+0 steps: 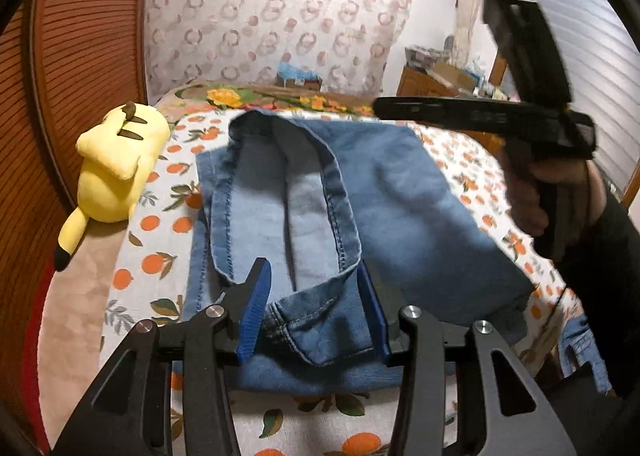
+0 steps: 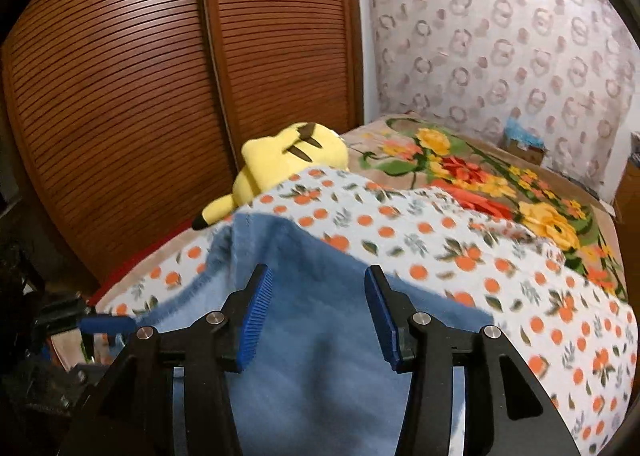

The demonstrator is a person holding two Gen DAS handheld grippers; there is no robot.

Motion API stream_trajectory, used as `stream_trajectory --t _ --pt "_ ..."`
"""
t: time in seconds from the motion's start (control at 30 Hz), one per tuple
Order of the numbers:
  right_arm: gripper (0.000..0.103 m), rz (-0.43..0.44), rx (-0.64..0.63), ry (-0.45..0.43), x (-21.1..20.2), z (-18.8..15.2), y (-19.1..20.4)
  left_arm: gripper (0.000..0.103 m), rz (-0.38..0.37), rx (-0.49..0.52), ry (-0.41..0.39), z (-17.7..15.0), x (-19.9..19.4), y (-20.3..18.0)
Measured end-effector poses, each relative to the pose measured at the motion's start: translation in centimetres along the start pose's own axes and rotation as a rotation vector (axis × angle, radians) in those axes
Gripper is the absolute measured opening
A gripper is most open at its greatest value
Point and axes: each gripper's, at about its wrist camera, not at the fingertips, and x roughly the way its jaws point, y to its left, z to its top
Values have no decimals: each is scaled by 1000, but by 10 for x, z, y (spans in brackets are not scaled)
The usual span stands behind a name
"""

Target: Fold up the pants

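Note:
Blue jeans [image 1: 400, 196] lie folded on a bed sheet [image 1: 152, 256] printed with oranges, one leg hem looped on top. My left gripper [image 1: 314, 304] hovers over the near edge of the pile with its blue pads [image 1: 254, 312] apart; a denim hem lies between and below them, not pinched. In the right wrist view the right gripper [image 2: 316, 312] is open over a blurred stretch of the jeans [image 2: 320, 376], its pads clear of the cloth. A person's hand [image 1: 560, 192] holds that gripper's black body at the right of the left wrist view.
A yellow plush toy [image 1: 116, 168] [image 2: 288, 156] lies at the sheet's left edge, against slatted wooden wardrobe doors [image 2: 140, 96]. A floral blanket [image 2: 500, 184] covers the far part of the bed. A patterned curtain [image 1: 280, 16] hangs behind it.

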Motion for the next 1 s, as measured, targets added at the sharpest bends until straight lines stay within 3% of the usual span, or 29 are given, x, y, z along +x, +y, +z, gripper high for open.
stream_trajectory --t 0.1,0.23,0.37,0.43,0.7,0.93,1.0 --pt "50 -15 13 14 -9 -15 -5 43 7 15 5 -5 2 -1" --pt "50 -29 28 31 -20 -29 -11 29 1 16 1 -7 -4 1" --pt "50 -36 42 35 -28 -36 -11 8 15 29 -2 -8 -8 2" --pt "50 -32 52 30 -34 -39 -11 5 41 25 -12 -9 -11 4" --pt "50 -23 81 4 -56 -58 -12 4 83 -50 -17 -17 -21 28" --pt "50 -42 84 1 -73 -73 -10 4 96 -41 -38 -12 -26 23" --pt "50 -47 88 -1 -78 -77 -9 13 95 -43 -35 -9 -27 22"
